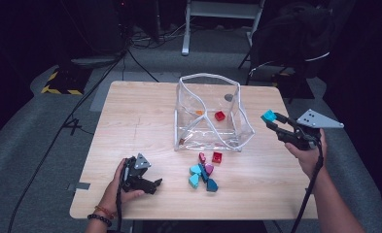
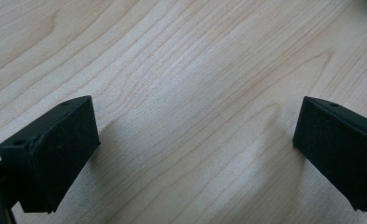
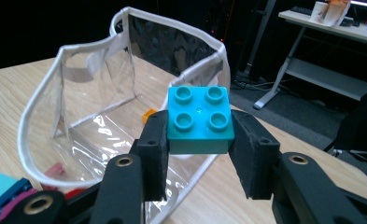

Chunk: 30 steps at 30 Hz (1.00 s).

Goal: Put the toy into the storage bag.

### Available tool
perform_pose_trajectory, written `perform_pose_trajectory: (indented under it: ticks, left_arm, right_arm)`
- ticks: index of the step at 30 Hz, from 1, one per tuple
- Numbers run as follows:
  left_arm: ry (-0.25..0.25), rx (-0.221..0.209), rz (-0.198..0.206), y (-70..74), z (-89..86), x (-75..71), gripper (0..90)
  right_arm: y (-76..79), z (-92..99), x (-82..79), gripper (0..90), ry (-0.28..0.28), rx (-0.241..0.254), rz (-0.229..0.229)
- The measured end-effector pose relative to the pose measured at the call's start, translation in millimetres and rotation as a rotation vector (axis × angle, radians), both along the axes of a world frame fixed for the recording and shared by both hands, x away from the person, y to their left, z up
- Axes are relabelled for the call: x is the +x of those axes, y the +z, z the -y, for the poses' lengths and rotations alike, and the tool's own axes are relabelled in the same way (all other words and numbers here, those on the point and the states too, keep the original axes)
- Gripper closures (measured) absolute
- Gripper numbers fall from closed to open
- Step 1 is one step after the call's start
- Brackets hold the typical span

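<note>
A teal four-stud brick (image 3: 200,119) is clamped between the pads of my right gripper (image 3: 199,140), studs up, raised above the table just right of the clear bag (image 1: 209,111); from above, the teal brick (image 1: 269,116) sits at the tip of the right gripper (image 1: 272,120). The clear bag (image 3: 106,116) has a white rim and stands open, with a red brick (image 1: 219,115) and an orange piece (image 1: 199,112) inside. My left gripper (image 1: 155,185) rests low on the table at the front left, and the left gripper (image 2: 195,149) has its jaws wide apart over bare wood.
A cluster of loose bricks (image 1: 204,171), teal, magenta, red and blue, lies in front of the bag. The wooden table (image 1: 135,121) ends close behind the bag. A chair (image 1: 290,39) and a desk frame (image 1: 217,24) stand beyond, with cables on the floor.
</note>
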State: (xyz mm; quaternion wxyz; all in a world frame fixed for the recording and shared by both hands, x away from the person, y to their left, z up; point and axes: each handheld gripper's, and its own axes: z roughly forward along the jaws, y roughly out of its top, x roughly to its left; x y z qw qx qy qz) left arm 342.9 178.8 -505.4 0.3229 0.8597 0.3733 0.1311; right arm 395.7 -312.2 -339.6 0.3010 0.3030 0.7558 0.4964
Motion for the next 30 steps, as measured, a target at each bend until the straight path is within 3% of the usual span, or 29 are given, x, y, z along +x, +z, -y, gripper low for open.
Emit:
perform_pose_trajectory:
  ticks: [12,23,30]
  left_arm:
    - [0.000,0.000,0.000,0.0,0.0,0.0,0.5]
    - [-0.001,0.001,0.000,0.0,-0.1,0.1,0.5]
    - [-0.003,-0.002,0.000,-0.1,0.0,0.6,0.4]
  right_arm:
    - [17.7,-44.4,8.8,59.6,0.062,-0.031,0.026]
    - [11.4,-89.6,25.4,59.6,0.121,-0.075,-0.012]
    - [7.1,-101.6,30.4,59.6,0.119,-0.087,-0.033]
